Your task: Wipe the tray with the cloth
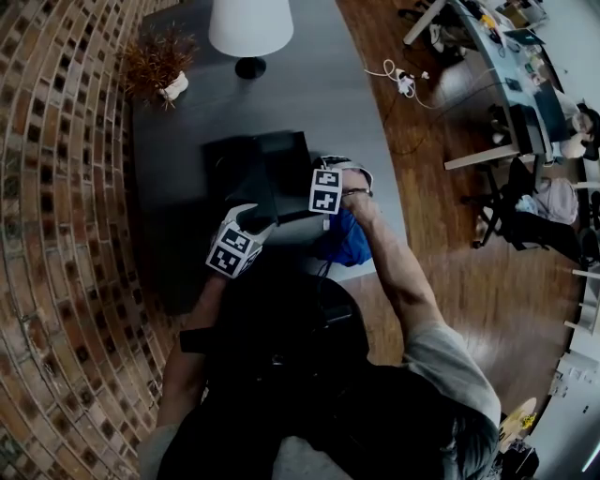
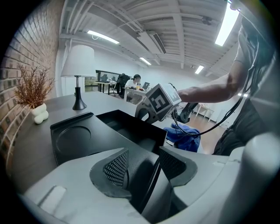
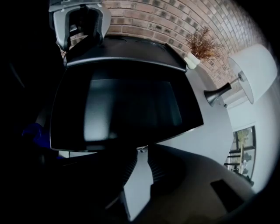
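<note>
A black tray (image 1: 267,169) lies on the dark table, with a round recess (image 2: 74,135) and a deeper compartment (image 2: 131,129). My left gripper (image 2: 148,170) is shut on the tray's near rim; a thin black edge runs between its pads. It shows at the tray's near left corner (image 1: 242,225) in the head view. My right gripper (image 3: 141,151) is shut on the tray's right rim (image 1: 317,192), and the tray's glossy surface (image 3: 127,107) fills its view. The blue cloth (image 1: 347,239) lies bunched on the table under my right forearm, and shows beyond the tray (image 2: 186,136) in the left gripper view. Neither gripper holds it.
A white-shaded lamp (image 1: 250,28) and a dried plant in a white pot (image 1: 161,70) stand at the table's far end. A brick wall (image 1: 56,187) runs along the left. Wooden floor, cables (image 1: 403,80) and office desks lie to the right.
</note>
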`<action>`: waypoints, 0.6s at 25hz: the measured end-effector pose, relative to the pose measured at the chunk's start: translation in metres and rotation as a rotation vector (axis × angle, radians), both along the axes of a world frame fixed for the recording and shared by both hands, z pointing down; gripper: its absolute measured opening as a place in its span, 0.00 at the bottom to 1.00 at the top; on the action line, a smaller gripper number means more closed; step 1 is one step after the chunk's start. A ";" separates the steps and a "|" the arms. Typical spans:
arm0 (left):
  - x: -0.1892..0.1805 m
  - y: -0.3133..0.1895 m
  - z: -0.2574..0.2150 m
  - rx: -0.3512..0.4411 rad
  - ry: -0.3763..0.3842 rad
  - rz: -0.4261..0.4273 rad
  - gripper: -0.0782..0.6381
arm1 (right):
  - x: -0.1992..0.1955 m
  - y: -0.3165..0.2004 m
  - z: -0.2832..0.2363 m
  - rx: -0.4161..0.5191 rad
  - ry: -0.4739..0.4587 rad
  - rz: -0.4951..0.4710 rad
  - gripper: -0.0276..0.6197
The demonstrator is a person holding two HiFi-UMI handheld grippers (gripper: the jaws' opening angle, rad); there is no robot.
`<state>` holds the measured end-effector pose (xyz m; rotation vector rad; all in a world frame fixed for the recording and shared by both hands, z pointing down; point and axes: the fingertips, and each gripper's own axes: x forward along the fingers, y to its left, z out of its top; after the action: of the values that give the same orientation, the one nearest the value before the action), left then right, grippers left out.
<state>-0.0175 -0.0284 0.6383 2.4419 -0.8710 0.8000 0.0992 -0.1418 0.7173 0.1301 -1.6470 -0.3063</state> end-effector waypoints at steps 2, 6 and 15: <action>0.000 0.001 0.000 -0.003 0.001 0.002 0.42 | 0.002 -0.002 0.000 0.010 -0.022 0.028 0.17; 0.003 0.002 -0.003 -0.006 0.011 0.000 0.42 | 0.045 -0.016 -0.027 0.123 -0.037 0.193 0.22; -0.003 -0.003 -0.009 0.012 0.031 -0.015 0.42 | 0.150 0.075 -0.167 -0.040 -0.694 0.799 0.43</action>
<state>-0.0202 -0.0313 0.6297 2.4484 -0.8845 0.7518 0.2492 -0.0664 0.5507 0.9162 -2.1168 0.4328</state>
